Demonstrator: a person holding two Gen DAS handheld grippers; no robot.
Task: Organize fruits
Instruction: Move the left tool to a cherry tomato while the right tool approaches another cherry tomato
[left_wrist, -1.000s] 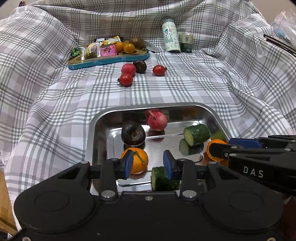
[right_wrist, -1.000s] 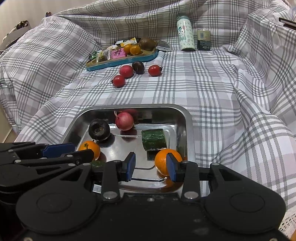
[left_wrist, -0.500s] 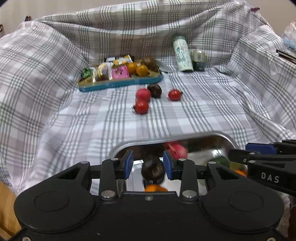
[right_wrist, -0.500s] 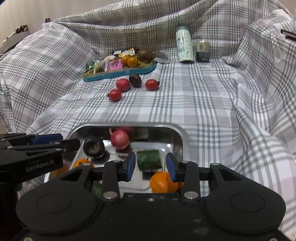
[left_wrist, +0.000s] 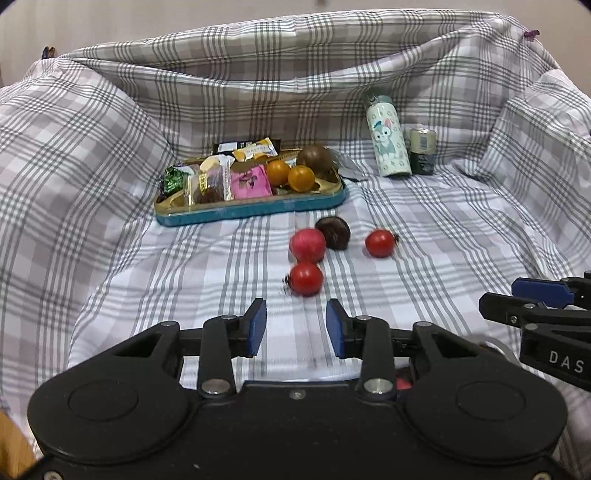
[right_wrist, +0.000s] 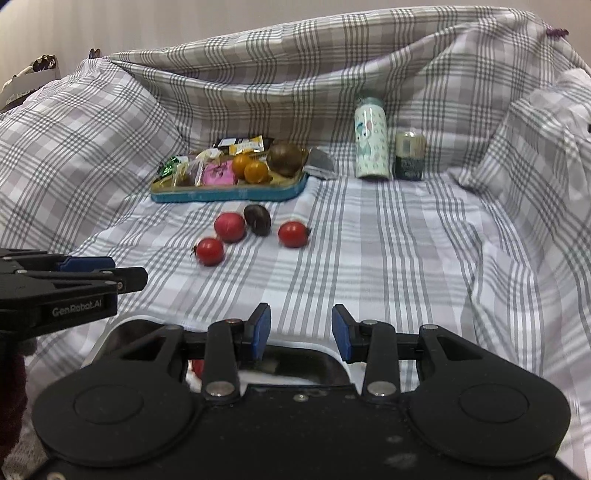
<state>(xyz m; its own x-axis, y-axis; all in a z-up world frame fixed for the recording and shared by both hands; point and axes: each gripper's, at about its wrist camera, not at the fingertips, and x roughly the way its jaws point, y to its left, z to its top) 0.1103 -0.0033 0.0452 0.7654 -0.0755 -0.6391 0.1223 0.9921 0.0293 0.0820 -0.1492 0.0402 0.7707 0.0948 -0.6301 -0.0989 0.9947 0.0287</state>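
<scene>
Several loose fruits lie on the plaid cloth: a near red tomato (left_wrist: 306, 278), a pink radish (left_wrist: 307, 244), a dark round fruit (left_wrist: 334, 233) and a second tomato (left_wrist: 380, 243). They also show in the right wrist view: near tomato (right_wrist: 209, 251), radish (right_wrist: 229, 226), dark fruit (right_wrist: 258, 220), second tomato (right_wrist: 293, 234). My left gripper (left_wrist: 295, 328) is open and empty, just short of the near tomato. My right gripper (right_wrist: 300, 332) is open and empty above the metal tray's rim (right_wrist: 122, 323), which is mostly hidden.
A teal snack tray (left_wrist: 251, 210) with wrappers, two orange fruits (left_wrist: 291, 175) and a brown fruit (left_wrist: 314, 158) sits at the back. A patterned bottle (left_wrist: 388, 138) and a small can (left_wrist: 422, 151) stand to its right. Cloth folds rise on both sides.
Both grippers have lifted and tilted up, away from the metal tray. The tray's fruits have dropped out of view; the loose fruits on the cloth are now nearer.
</scene>
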